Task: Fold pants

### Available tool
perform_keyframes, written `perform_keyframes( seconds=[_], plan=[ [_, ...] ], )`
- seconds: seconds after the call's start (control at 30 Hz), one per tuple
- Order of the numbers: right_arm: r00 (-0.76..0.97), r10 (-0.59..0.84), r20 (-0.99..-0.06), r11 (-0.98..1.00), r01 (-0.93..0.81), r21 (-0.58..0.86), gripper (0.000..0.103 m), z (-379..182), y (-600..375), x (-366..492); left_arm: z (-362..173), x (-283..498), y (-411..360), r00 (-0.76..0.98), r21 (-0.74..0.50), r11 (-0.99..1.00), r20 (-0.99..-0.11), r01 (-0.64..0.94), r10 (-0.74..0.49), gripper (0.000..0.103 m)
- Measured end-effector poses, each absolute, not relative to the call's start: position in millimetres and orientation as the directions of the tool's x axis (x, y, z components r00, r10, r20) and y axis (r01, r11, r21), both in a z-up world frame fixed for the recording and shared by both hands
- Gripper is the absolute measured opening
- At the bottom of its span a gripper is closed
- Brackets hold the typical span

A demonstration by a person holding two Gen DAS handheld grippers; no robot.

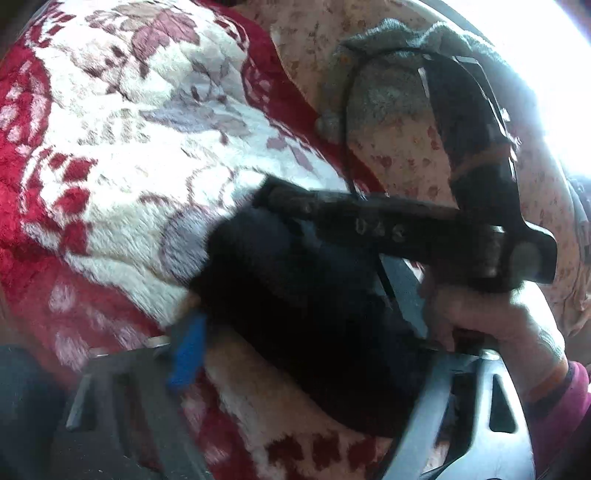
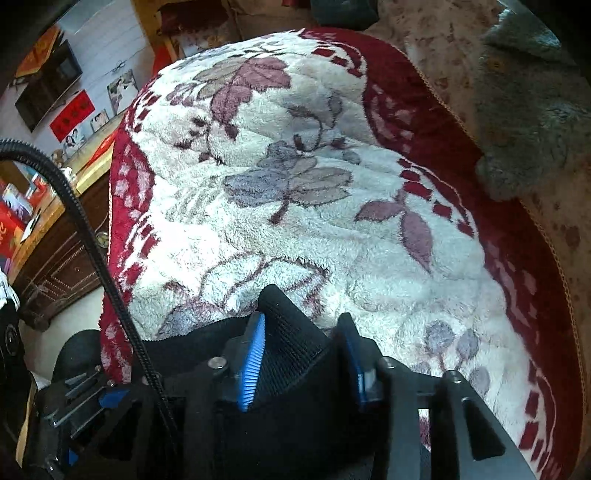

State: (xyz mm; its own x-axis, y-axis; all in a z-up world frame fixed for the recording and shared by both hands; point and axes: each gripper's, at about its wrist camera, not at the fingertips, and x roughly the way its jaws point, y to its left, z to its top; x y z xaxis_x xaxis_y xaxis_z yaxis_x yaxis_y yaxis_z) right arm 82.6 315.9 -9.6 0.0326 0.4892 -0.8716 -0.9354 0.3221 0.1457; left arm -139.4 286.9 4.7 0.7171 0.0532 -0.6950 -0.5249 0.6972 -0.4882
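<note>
The black pants (image 1: 295, 295) lie bunched on a red and white floral blanket (image 1: 129, 129). In the left wrist view my left gripper (image 1: 295, 354) has the dark cloth between its blue-padded fingers (image 1: 186, 354), blurred by motion. The other gripper (image 1: 388, 225) and a hand (image 1: 491, 317) sit just beyond it. In the right wrist view my right gripper (image 2: 301, 354) is closed on a ribbed black edge of the pants (image 2: 291, 343), which stands up between the blue pads (image 2: 253, 363) over the blanket (image 2: 295, 184).
A grey fluffy cushion (image 2: 532, 122) lies at the right on a beige flowered sheet (image 2: 436, 33). A dark wooden cabinet (image 2: 55, 251) with boxes stands left of the bed. A black cable (image 2: 92, 236) hangs at the left.
</note>
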Motion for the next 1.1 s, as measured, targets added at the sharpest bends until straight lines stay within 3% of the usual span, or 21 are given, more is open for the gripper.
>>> perform_keyframes(
  seconds=[0.13,0.17,0.53,0.8,1.1],
  plan=[
    [0.025,0.534,-0.845,0.320,-0.931,0.175,0.020,2.5,304.1,80.4,2.7,-141.2,295.8,0.747,-0.538,0.696,-0.664,-0.475,-0.004,0.021],
    [0.017,0.554,-0.832,0.327,-0.924,0.198,0.018,7.1,299.3,80.7,5.5,-141.0,294.2,0.748,-0.532,0.704,-0.664,-0.470,-0.002,0.020],
    [0.050,0.773,-0.633,0.376,-0.839,0.393,0.015,87.1,215.3,75.0,75.1,-151.0,254.4,0.828,-0.514,0.791,-0.560,-0.331,-0.018,0.018],
    [0.158,0.860,-0.484,0.413,-0.773,0.481,0.015,135.4,114.0,68.5,132.2,-140.6,185.6,0.872,-0.460,0.877,-0.477,-0.140,-0.111,0.018],
    [0.314,0.861,-0.400,0.501,-0.661,0.559,0.015,140.9,-26.4,59.7,146.4,-108.4,76.0,0.832,-0.377,0.924,-0.492,0.062,-0.256,0.018]
  ],
)
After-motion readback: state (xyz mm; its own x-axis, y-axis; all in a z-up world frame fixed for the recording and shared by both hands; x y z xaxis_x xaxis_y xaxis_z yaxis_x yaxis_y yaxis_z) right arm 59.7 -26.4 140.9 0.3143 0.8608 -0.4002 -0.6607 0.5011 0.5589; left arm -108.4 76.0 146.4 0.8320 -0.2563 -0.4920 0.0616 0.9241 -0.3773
